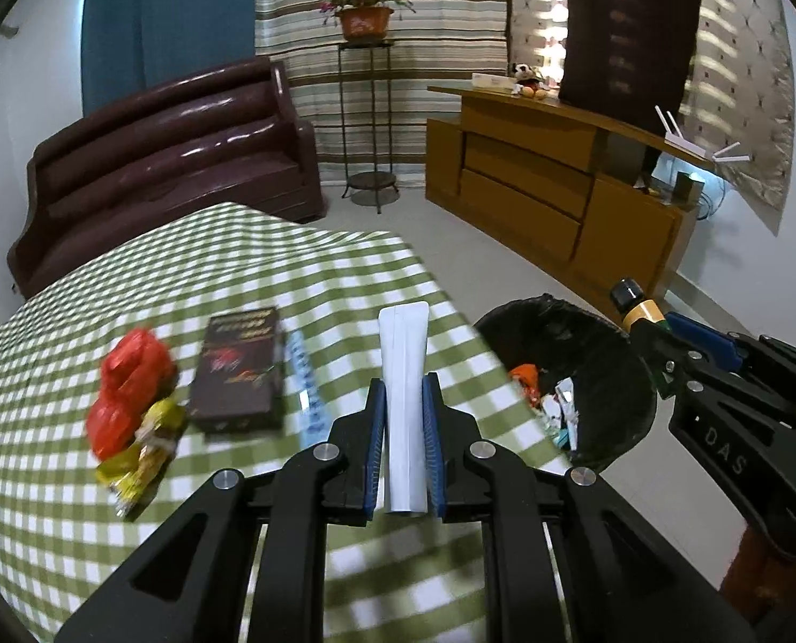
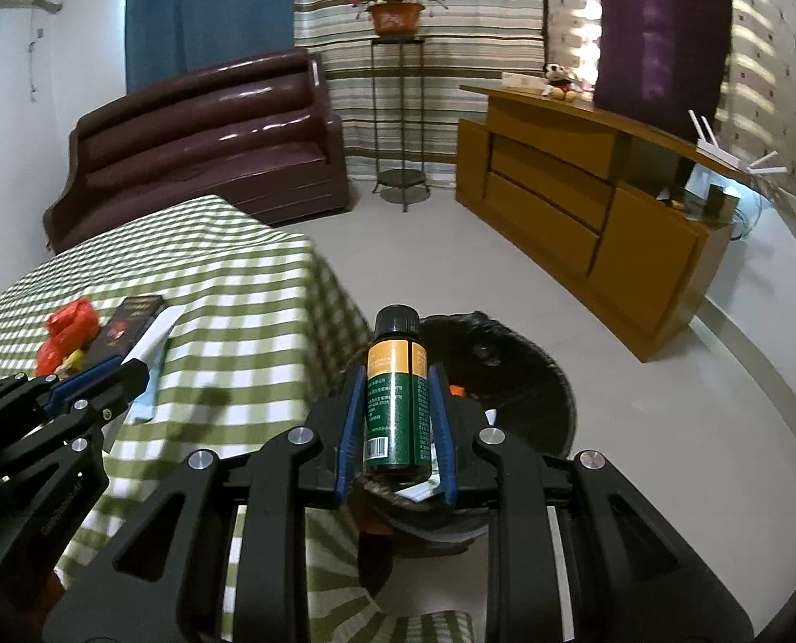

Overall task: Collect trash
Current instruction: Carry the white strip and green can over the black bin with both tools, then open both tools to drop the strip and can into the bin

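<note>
My left gripper (image 1: 404, 391) is shut on a white flattened tube (image 1: 404, 375), held above the green checked table (image 1: 237, 268) near its right edge. My right gripper (image 2: 397, 375) is shut on a small dark bottle (image 2: 396, 402) with an orange and green label and a black cap, above a black-lined trash bin (image 2: 521, 369). From the left wrist view the bin (image 1: 585, 343) stands on the floor beside the table with wrappers inside, and the right gripper (image 1: 660, 343) with its bottle (image 1: 636, 308) hovers at the bin's far rim. On the table lie red wrappers (image 1: 130, 380), a yellow wrapper (image 1: 146, 445), a dark box (image 1: 240, 369) and a light blue strip (image 1: 307, 380).
A dark brown sofa (image 1: 173, 161) stands behind the table. A wooden cabinet (image 1: 558, 193) runs along the right wall, with a plush toy (image 1: 526, 80) and a router (image 1: 682, 139) on top. A metal plant stand (image 1: 368, 123) holds a potted plant. Pale floor surrounds the bin.
</note>
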`<move>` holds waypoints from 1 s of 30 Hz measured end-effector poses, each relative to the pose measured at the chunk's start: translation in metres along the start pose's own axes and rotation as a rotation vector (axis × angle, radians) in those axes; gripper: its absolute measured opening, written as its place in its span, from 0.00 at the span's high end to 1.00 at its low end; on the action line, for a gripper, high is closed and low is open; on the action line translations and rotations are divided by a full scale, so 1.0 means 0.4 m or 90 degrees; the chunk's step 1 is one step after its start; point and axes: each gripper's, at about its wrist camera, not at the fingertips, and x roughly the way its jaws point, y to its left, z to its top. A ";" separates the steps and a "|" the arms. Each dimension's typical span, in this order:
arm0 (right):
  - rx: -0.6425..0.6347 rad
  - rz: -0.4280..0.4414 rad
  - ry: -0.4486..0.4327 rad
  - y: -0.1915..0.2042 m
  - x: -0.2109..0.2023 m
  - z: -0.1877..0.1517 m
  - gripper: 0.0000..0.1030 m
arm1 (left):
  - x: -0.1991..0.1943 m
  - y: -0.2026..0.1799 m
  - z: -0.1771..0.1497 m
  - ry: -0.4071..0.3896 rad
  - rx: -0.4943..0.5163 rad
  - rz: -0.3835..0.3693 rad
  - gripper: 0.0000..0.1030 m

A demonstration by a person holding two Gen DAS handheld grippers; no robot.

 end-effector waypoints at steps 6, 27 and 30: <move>0.021 -0.019 0.000 -0.056 0.030 0.013 0.77 | 0.044 -0.044 0.037 -0.003 0.018 -0.011 0.85; 0.067 -0.036 0.023 -0.151 0.147 0.015 0.77 | 0.203 -0.145 0.099 0.026 0.062 -0.029 0.85; 0.072 -0.037 0.027 -0.160 0.163 0.014 0.77 | 0.217 -0.153 0.105 0.033 0.064 -0.033 0.85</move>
